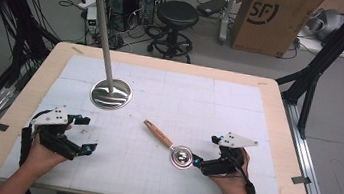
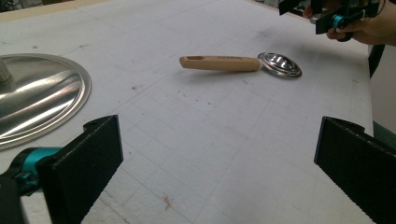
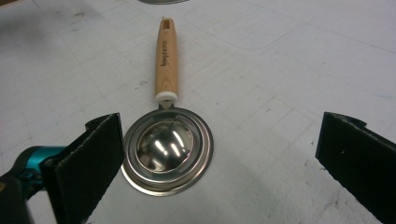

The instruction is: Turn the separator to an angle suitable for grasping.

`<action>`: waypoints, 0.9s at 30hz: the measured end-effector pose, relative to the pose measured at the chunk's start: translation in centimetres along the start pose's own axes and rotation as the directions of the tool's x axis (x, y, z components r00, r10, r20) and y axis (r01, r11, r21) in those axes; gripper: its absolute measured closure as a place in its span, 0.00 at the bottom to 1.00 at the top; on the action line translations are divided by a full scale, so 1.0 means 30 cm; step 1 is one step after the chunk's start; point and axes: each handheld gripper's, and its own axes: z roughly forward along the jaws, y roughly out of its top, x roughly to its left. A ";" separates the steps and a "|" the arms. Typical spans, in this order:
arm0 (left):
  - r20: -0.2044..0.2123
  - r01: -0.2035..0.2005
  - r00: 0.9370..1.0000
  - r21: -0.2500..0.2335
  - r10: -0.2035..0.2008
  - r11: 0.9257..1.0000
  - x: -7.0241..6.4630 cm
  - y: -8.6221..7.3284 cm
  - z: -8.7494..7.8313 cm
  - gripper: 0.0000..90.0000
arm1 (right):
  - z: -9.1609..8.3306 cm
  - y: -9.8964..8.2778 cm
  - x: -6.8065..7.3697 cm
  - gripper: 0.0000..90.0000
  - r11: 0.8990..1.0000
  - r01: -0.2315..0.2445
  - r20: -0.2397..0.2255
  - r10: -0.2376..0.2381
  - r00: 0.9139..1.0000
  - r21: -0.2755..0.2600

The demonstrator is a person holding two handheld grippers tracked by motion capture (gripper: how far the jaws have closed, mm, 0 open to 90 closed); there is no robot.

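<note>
A scoop [image 1: 173,148] with a light wooden handle and a round shiny metal head lies on the white gridded mat [image 1: 170,92], right of centre. My right gripper [image 1: 206,150] stands open just right of the metal head. In the right gripper view the head [image 3: 166,147] lies close to the left jaw of this gripper [image 3: 217,163], untouched, with the handle pointing away. My left gripper [image 1: 88,135] is open at the mat's left, with nothing between its jaws. In the left gripper view the scoop [image 2: 233,63] lies well ahead of the left gripper [image 2: 217,168], and the right gripper [image 2: 327,14] is beyond it.
A metal stand with a round base [image 1: 111,94] and a tall leaning pole [image 1: 105,33] sits on the mat's far left; its base [image 2: 37,98] is near my left gripper. Beyond the table are a black stool [image 1: 177,14], a cardboard box [image 1: 271,14] and cables.
</note>
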 end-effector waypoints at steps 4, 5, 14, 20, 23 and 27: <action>0.001 -0.001 1.000 0.006 0.001 1.000 0.001 0.000 0.006 0.02 | 0.000 -0.002 0.003 0.00 1.000 -0.001 0.003 0.001 1.000 0.010; 0.001 -0.004 1.000 0.012 0.004 1.000 -0.001 0.000 0.007 0.02 | -0.001 -0.002 0.007 0.00 1.000 0.001 0.006 -0.002 1.000 0.011; 0.002 -0.018 1.000 0.013 0.018 1.000 -0.007 0.000 0.000 0.02 | 0.010 0.009 0.022 0.00 1.000 0.011 0.001 -0.011 1.000 0.022; -0.006 -0.024 1.000 0.011 0.024 1.000 -0.010 0.002 -0.004 0.02 | 0.033 0.019 0.035 0.00 0.999 0.023 -0.012 -0.022 1.000 0.039; -0.005 -0.030 1.000 0.015 0.030 0.999 -0.013 0.002 -0.003 0.02 | 0.041 0.032 0.041 0.00 0.999 0.034 -0.013 -0.033 0.999 0.042; -0.007 -0.030 1.000 0.014 0.030 0.999 -0.013 0.002 -0.002 0.02 | 0.050 0.045 0.044 0.00 0.998 0.037 -0.012 -0.036 0.999 0.046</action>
